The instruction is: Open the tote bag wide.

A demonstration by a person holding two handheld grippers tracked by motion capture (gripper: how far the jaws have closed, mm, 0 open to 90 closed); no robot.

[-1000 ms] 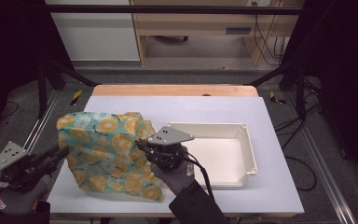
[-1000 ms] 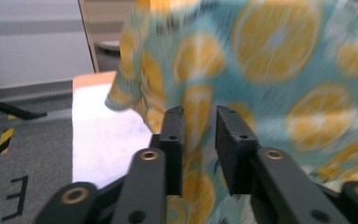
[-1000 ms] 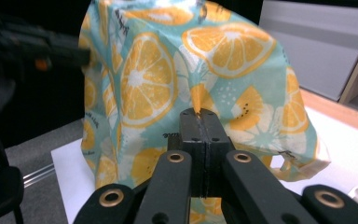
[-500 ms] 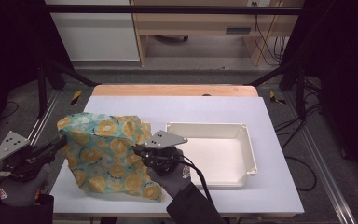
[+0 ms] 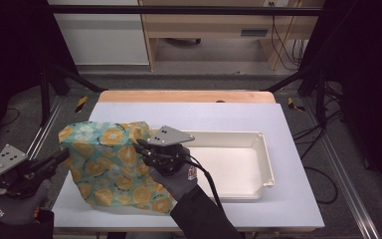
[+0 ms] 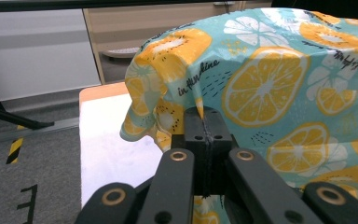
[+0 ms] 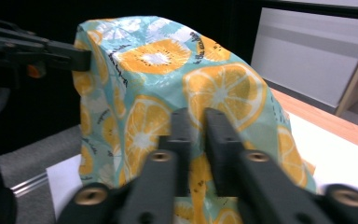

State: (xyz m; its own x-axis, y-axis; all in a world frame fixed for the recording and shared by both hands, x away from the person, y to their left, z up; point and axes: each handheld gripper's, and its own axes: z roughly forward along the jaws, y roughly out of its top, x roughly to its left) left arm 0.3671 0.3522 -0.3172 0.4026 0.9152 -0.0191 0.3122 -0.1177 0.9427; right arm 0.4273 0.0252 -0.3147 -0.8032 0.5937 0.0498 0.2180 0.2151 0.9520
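A teal cloth (image 5: 109, 169) printed with orange citrus slices stands tented over the left part of the white table (image 5: 204, 114). My left gripper (image 5: 65, 153) is at the cloth's left edge, and its jaws are shut on a fold of the cloth (image 6: 270, 84) in the left gripper view (image 6: 205, 126). My right gripper (image 5: 138, 145), held by a gloved hand, is shut on the cloth's upper right edge. In the right gripper view its jaws (image 7: 195, 121) pinch the cloth (image 7: 168, 70), and the left gripper (image 7: 74, 58) clamps the far corner.
An empty cream tray (image 5: 266, 149) lies right of the cloth, close behind the right hand. A wooden strip (image 5: 179, 95) borders the table's far edge. Dark frame posts stand at both sides, and cables trail on the floor at the right.
The left gripper's jaws closed onto the cloth's left edge. The right gripper shifted a little left and up with its edge, so the cloth stands taller.
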